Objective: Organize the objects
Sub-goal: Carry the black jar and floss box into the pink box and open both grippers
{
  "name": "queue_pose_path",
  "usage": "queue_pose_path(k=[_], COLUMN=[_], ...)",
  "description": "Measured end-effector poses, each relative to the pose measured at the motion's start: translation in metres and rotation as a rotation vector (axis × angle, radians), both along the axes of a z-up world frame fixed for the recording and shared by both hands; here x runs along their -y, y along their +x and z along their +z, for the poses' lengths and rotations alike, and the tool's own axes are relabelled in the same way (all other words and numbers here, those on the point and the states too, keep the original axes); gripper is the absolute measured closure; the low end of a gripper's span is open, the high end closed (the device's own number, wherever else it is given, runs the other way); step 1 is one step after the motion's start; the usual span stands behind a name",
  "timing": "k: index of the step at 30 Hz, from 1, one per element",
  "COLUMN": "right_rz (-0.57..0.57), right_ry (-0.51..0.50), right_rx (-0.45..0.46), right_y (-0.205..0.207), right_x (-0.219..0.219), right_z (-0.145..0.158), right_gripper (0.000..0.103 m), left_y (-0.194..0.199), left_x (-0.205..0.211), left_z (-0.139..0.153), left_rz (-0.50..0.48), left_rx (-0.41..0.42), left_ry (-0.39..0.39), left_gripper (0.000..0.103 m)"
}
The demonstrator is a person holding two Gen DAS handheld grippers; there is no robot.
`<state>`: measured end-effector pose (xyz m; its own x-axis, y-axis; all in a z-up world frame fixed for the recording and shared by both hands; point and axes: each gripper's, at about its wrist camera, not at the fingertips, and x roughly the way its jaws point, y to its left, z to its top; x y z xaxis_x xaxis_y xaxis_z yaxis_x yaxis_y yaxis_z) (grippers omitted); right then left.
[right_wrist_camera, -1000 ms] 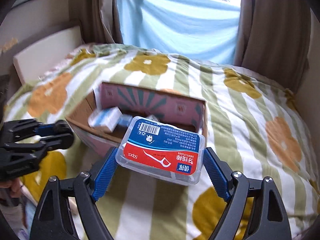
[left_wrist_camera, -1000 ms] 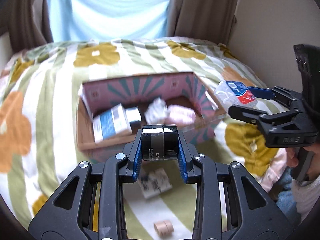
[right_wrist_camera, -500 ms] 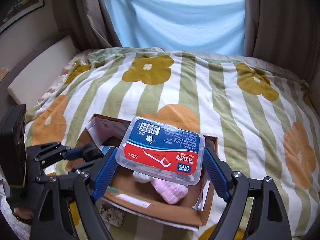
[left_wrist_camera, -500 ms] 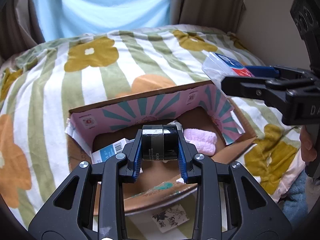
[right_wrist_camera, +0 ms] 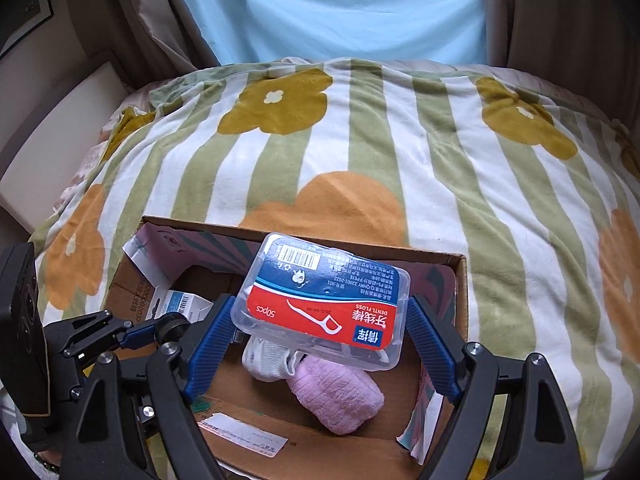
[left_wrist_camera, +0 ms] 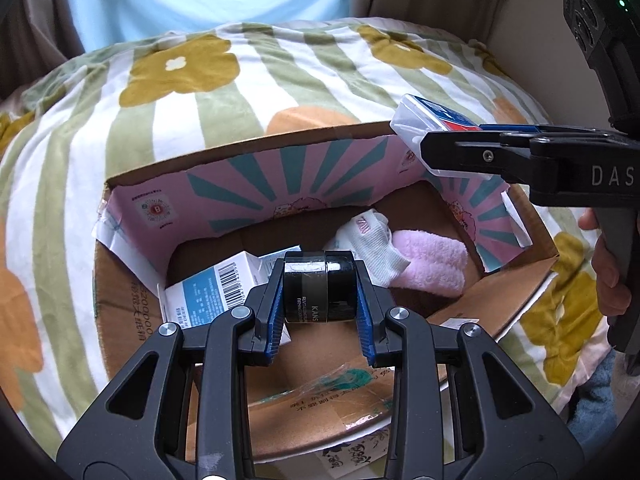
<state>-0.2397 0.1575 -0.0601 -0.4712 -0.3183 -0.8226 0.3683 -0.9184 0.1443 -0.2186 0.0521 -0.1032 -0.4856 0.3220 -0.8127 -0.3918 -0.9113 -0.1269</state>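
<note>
Both wrist views close above, sharing cardboard box (left_wrist_camera: 132,312) (right_wrist_camera: 460,280).

Bed covered by a plush blanket (right_wrist_camera: 400,152), green and white stripes with mustard and orange flowers. Behind it a pale blue sheet (right_wrist_camera: 328,8) hangs across the window, brown-grey curtains (right_wrist_camera: 560,12) on both sides. White flat panel (right_wrist_camera: 52,148) leans at the bed's left edge, and a dark-framed picture (right_wrist_camera: 24,8) hangs on the wall above it.
</note>
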Motion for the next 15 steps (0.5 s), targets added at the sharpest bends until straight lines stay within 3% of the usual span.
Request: queue_pose_path(k=[5,7,8,15], right_rz=[-0.046,-0.065,-0.065,-0.059], right_ry=[0.044,0.024,0.011,0.007], right_rx=[0.008,0.028,0.021,-0.014], right_y=[-0.004,-0.006,-0.006,0.007], right_x=[-0.004,-0.009,-0.011,-0.016], right_z=[0.002,0.002,0.003,0.01], right_gripper=[0.016,0.007,0.002,0.001], left_y=[-0.004,-0.001,0.001,0.019], left_x=[-0.002,-0.003,-0.003,0.001], left_z=[0.004,0.007,0.009,0.015], left_rz=[-0.001,-0.008,-0.004,0.005], left_rx=[0.048,0.034,0.017,-0.038], left_ry=[0.023,0.01,-0.011,-0.009], left_gripper=[0.071,0.038,0.002,0.0])
